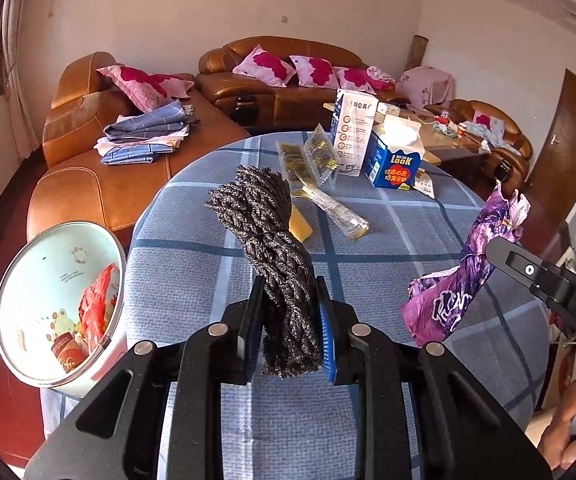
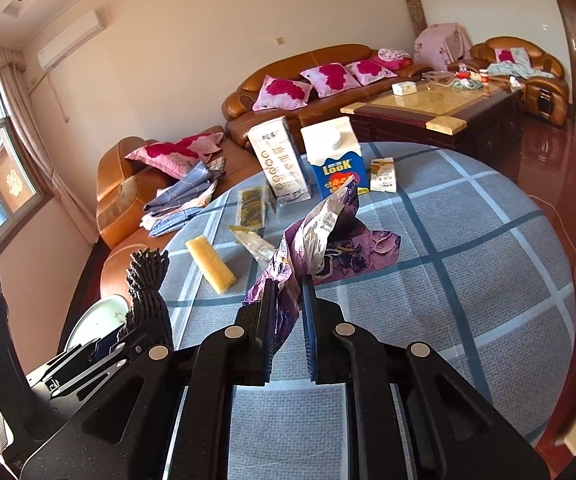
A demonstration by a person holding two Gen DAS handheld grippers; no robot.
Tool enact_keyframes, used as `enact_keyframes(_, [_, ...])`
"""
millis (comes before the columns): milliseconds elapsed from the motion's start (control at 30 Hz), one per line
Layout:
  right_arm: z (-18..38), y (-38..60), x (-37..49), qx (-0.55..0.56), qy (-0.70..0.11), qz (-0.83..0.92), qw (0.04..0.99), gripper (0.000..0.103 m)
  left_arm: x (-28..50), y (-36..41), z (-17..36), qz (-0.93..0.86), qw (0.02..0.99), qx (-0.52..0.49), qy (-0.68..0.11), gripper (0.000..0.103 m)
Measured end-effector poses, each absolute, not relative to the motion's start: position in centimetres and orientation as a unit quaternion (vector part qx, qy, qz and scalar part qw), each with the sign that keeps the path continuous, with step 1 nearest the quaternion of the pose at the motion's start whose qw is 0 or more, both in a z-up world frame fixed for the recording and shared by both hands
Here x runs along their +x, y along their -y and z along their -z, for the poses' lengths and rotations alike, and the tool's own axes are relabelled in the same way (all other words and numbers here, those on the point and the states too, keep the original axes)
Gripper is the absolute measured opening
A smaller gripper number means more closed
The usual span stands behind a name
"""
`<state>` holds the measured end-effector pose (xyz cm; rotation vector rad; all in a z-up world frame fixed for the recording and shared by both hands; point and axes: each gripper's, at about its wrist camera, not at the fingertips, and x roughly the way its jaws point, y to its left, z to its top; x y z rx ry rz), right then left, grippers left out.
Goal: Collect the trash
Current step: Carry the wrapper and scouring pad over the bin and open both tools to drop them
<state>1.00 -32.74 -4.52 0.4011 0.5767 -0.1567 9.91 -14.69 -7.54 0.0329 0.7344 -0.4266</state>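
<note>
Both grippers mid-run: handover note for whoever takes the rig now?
Left gripper: jaws shut on the dark braided bundle, held above the table.
Right gripper: jaws shut on the purple wrapper, also lifted.
Bin sits at the table's left edge; red wrapper already inside.
Left on the table: blue carton, white carton, clear gold-print wrappers, small sachet, yellow block.
Next, likely: drop both held items in the bin.
</note>
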Motion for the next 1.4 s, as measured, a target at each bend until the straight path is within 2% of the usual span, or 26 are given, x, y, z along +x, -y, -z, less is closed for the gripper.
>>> enact_keyframes(933, [4.7,20.2,5.3,0.118,-0.311,-0.043,0.942,0.014,10.6,1.7,7.8,0.094,0.931,-0.014,-0.351,0.024])
enact_keyframes(1400, [4.6,13.7,8.7,0.072,-0.317,-0.090,0.941,0.014,13.5,-6.7,7.8,0.048,0.930,-0.086,-0.355,0.024])
